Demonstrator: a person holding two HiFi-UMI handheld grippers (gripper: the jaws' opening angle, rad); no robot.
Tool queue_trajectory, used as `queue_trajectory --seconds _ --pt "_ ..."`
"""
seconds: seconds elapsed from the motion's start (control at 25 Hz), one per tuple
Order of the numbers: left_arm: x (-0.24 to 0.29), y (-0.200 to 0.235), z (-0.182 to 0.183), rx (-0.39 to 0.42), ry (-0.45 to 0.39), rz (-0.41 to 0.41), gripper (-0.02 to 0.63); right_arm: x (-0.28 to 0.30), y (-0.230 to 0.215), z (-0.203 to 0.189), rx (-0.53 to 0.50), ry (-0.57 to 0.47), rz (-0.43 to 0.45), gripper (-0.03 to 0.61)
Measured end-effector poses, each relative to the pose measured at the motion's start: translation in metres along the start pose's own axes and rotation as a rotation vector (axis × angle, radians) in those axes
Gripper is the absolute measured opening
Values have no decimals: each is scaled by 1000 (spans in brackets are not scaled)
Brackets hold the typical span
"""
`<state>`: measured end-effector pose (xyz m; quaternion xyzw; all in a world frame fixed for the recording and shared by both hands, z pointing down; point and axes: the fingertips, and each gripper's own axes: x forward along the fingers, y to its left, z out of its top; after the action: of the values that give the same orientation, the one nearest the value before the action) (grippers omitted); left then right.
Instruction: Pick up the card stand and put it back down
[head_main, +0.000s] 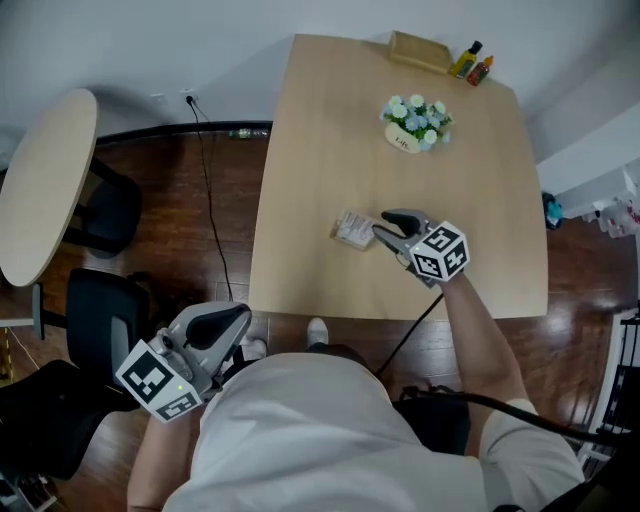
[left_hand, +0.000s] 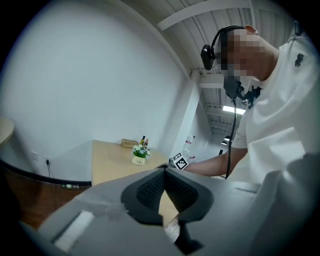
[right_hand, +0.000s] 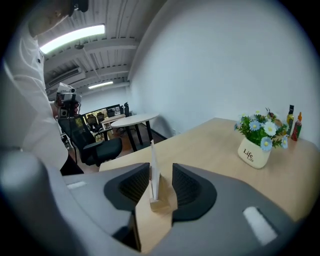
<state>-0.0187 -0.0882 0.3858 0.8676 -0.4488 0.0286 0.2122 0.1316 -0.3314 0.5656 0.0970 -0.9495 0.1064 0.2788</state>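
The card stand, a small wooden block with an upright pale card, rests on the light wood table near its front edge. My right gripper reaches it from the right. In the right gripper view the card stand sits between the two dark pads; the right gripper is open, with a gap on the card's right side. My left gripper hangs off the table at the lower left, beside the person's body. Seen from its own camera, the left gripper has its pad tips together and nothing between them.
A white pot of flowers stands at the table's far middle, with a wooden box and two small bottles at the back edge. A round table and black chairs stand left of it.
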Motion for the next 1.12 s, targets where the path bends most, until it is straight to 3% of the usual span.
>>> queue_trajectory --seconds 0.16,0.44,1.12 --pt "5 1 0 -2 2 14 3 13 3 -1 -8 8 55 146" --pt "7 4 -2 4 17 34 3 21 11 3 -37 -3 91 34" --pt "-7 11 -4 2 9 8 3 4 21 22 -33 -38 72 20"
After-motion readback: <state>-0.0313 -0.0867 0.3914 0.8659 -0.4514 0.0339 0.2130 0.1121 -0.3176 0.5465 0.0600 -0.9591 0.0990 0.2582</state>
